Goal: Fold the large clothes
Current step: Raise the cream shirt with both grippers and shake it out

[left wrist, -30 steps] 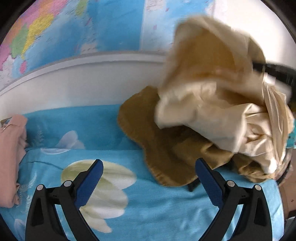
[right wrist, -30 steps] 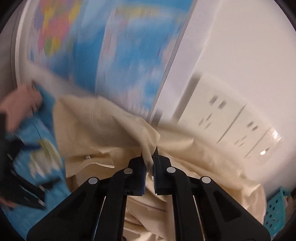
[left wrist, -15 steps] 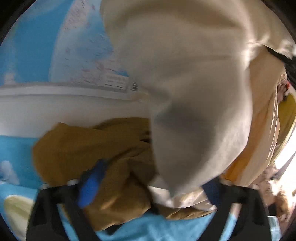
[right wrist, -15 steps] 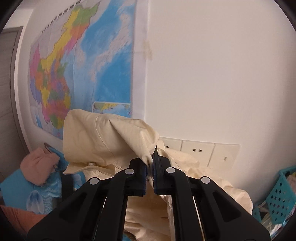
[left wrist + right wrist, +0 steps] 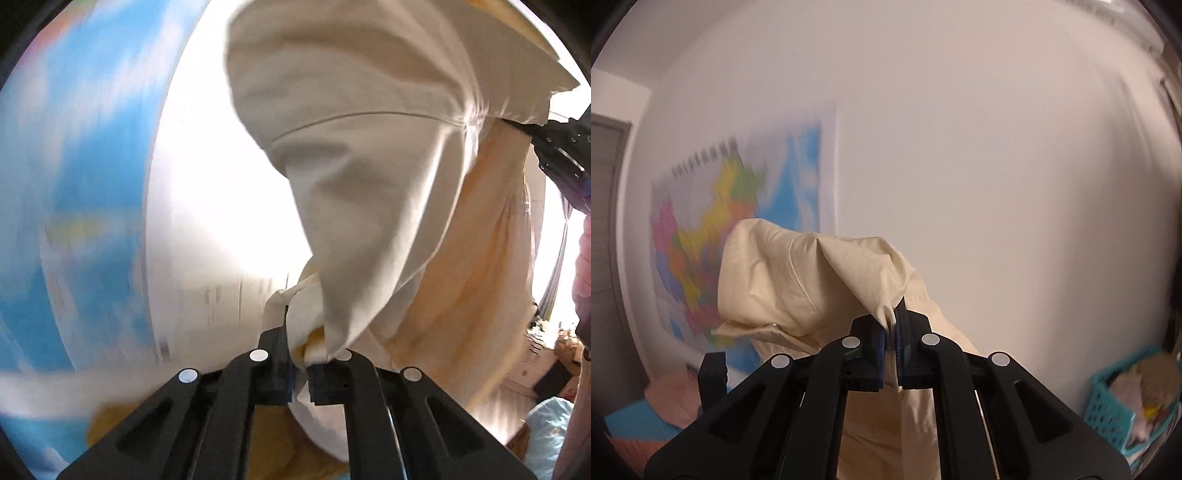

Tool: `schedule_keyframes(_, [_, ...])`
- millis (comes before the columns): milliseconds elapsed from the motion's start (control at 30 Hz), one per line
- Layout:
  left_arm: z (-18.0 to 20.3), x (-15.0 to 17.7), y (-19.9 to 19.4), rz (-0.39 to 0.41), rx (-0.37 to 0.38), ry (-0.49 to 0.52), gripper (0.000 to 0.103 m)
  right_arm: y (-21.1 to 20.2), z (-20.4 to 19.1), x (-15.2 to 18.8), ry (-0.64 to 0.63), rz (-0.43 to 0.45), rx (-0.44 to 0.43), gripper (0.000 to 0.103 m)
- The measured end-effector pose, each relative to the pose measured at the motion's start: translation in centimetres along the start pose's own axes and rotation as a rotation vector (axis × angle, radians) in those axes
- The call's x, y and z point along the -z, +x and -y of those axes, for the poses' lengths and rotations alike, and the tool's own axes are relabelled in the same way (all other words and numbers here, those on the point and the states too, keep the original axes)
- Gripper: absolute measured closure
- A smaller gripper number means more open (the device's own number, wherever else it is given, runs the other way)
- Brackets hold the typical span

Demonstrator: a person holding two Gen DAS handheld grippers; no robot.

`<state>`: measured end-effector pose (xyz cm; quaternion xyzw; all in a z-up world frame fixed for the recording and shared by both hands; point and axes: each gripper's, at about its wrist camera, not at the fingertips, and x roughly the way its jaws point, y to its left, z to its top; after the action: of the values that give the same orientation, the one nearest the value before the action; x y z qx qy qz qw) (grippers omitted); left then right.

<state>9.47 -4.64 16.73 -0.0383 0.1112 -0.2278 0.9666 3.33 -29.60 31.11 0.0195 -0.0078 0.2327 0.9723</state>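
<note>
The cream garment [image 5: 820, 284] hangs in the air in front of the wall map [image 5: 713, 236], pinched at two spots; the left gripper [image 5: 301, 363] is clamped on a bunched fold of it, and the right gripper [image 5: 891, 328] is clamped on a thin edge, its jaws nearly meeting with only cloth between. The step in hand looks like lifting and spreading the piece before laying it flat; to do it well, the two grips should draw apart along one edge until the cloth hangs without twists, and the left pinch, which holds a thick wad, may need re-taking at a true corner. Both grippers point up and toward the map, held high above the blue bedsheet [image 5: 639, 417]; a teal basket [image 5: 1115, 402] sits far to the map's right.
</note>
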Motion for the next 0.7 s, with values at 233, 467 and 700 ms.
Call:
schedule_keyframes(233, [1.8, -7.3, -11.8, 0.186, -0.027, 0.031, 0.098, -9.3, -2.2, -5.9, -0.009, 0.132, -0.089, 0.099])
schedule_keyframes(467, [2.9, -4.9, -24.4, 0.215, -0.166, 0.104, 0.098, -12.4, -5.3, -2.6, 0.073, 0.064, -0.350, 0.099])
schedule_keyframes(700, [1.5, -0.2, -36.5, 0.176, -0.310, 0.113, 0.098, -11.3, -9.9, 4.0, 0.190, -0.078, -0.640, 0.099])
